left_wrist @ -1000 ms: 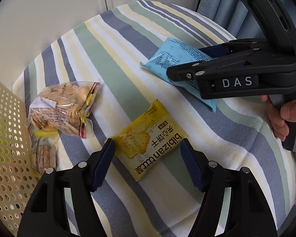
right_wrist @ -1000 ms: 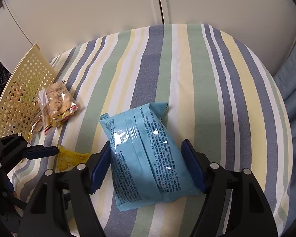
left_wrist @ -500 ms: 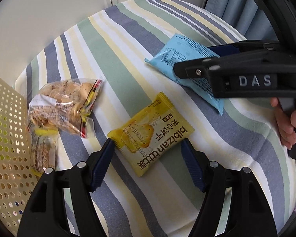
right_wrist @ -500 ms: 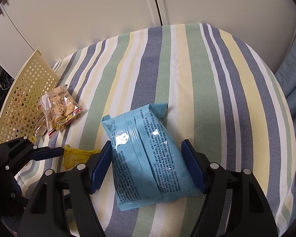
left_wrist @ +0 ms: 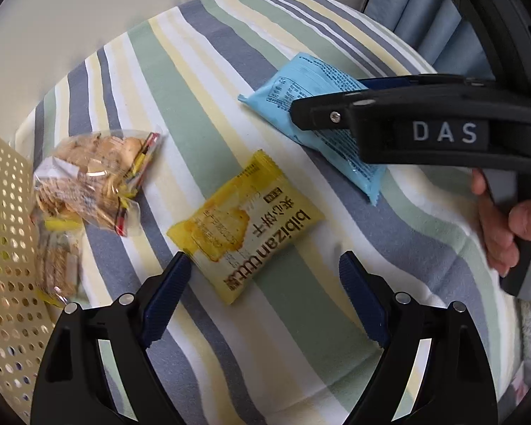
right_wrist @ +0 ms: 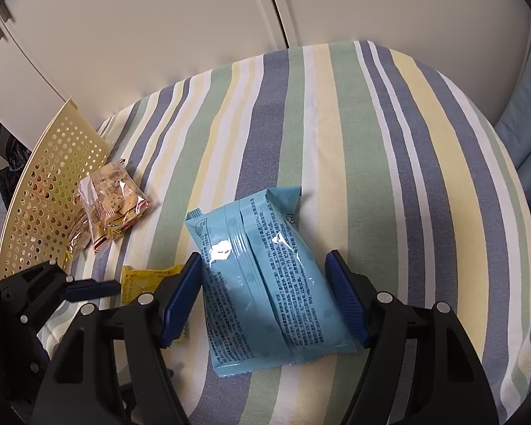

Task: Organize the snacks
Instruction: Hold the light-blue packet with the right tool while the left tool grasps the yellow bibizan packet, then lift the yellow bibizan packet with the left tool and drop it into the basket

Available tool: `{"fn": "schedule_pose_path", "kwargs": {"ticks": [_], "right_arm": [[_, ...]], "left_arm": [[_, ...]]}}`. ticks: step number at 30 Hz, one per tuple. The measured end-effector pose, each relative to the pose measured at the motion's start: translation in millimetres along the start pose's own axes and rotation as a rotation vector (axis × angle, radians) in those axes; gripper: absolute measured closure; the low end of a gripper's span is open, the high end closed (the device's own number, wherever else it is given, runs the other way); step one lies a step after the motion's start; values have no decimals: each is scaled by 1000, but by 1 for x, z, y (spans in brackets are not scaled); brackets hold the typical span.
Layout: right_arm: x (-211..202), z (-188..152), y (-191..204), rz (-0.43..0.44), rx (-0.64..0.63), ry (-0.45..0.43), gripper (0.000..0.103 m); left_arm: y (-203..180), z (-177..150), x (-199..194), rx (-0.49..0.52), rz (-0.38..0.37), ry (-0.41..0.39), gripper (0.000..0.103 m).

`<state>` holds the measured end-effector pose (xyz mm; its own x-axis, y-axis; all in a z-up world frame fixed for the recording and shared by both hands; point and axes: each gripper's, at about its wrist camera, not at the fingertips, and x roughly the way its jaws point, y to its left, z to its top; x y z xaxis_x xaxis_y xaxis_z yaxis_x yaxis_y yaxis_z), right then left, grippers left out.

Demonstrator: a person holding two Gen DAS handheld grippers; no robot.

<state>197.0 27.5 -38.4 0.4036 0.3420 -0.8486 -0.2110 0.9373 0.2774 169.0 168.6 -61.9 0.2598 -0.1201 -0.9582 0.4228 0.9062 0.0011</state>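
- Left gripper [left_wrist: 263,278], black frame with blue ribbed pads: jaws spread wide, gripping nothing, poised over the near end of the yellow foil cracker packet [left_wrist: 246,221] printed "bibizan".
- Yellow packet: flat on the striped cloth-covered table [left_wrist: 201,81], lying diagonally, one corner just beside the left pad, not pinched.
- Right gripper [right_wrist: 263,283], same black and blue build: jaws wide apart, straddling the light blue plastic snack pouch [right_wrist: 265,262]; pads close to both long sides, contact not certain.
- Blue pouch: flat on the stripes, seam side up, beyond the yellow packet and to its right in the left wrist view.
- Person's hand [left_wrist: 506,226]: wrapped round the right gripper's grey handle, right of the yellow packet.
- Clear cellophane bag of small round biscuits [left_wrist: 95,180]: left of the yellow packet, well apart from it, a second smaller clear packet touching it at the near side.
- Cream perforated plastic basket [left_wrist: 7,233]: further left, wall just beside the clear bags.
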Motion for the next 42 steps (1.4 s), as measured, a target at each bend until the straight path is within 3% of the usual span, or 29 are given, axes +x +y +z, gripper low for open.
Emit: {"fn": "schedule_pose_path", "kwargs": {"ticks": [3,6,13,15,17,19,20,30,42], "right_arm": [[-1,0,-1,1,1,-1,32],[-1,0,-1,1,2,-1,32],[-3,-2,-1,10,12,-5,32],[-3,-2,-1,11,13,-5,32],[-3,-2,-1,9,12,-5,32],[-3,-2,-1,8,11,-6,32],[-3,-2,-1,8,12,-6,32],[-2,-2,0,6,10,-5,32],[6,0,18,-71,-62,20,30]], "left_arm": [[6,8,4,10,48,-2,14],[13,19,8,14,43,-6,9],[13,42,18,-2,28,-33,11],[11,46,19,3,26,-46,18],[5,43,17,7,25,-63,37],[6,39,11,6,21,-73,50],[6,38,10,2,13,-76,52],[12,11,-19,-98,-42,-182,54],[45,-14,-88,-191,-14,-337,54]]}}
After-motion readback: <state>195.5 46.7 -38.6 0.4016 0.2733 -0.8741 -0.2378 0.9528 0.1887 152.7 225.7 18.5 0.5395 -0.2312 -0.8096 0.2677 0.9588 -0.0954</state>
